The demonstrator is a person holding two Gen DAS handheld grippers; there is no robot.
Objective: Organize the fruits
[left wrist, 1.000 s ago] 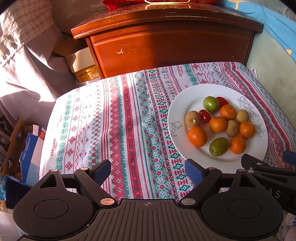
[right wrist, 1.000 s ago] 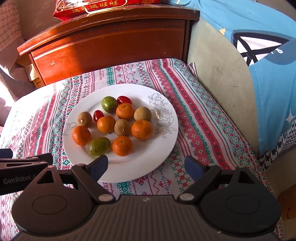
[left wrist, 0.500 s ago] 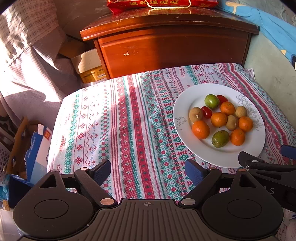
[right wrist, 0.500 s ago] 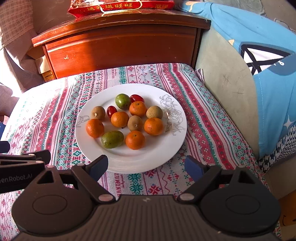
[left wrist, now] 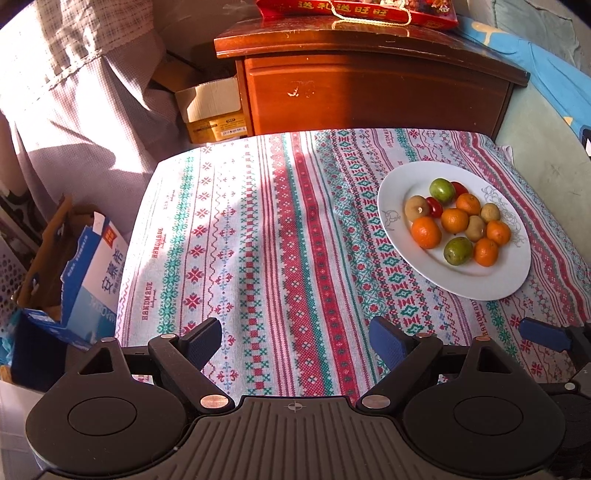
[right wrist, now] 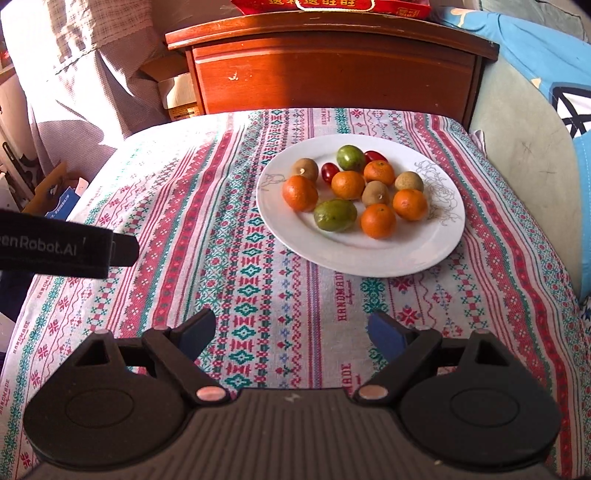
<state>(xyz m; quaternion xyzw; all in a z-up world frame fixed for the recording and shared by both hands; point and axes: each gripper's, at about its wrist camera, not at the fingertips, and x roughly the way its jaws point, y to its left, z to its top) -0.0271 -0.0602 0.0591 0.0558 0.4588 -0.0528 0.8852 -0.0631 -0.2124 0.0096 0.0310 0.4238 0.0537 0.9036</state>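
Both your left tool (left wrist: 295, 338) and right tool (right wrist: 291, 330) hang released and empty. The fruits (right wrist: 349, 184) crowd the plate (right wrist: 369, 258) at one o'clock; nudge one carelessly and its round neighbours could roll onto the counter (right wrist: 240, 240).

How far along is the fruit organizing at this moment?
Nothing looks sorted yet: oranges, green fruits, brown fruits and red tomatoes lie mixed on the white plate. Left gripper and right gripper are open, empty. All sorting remains.

Red gift box (left wrist: 354, 11) cut off by top edge
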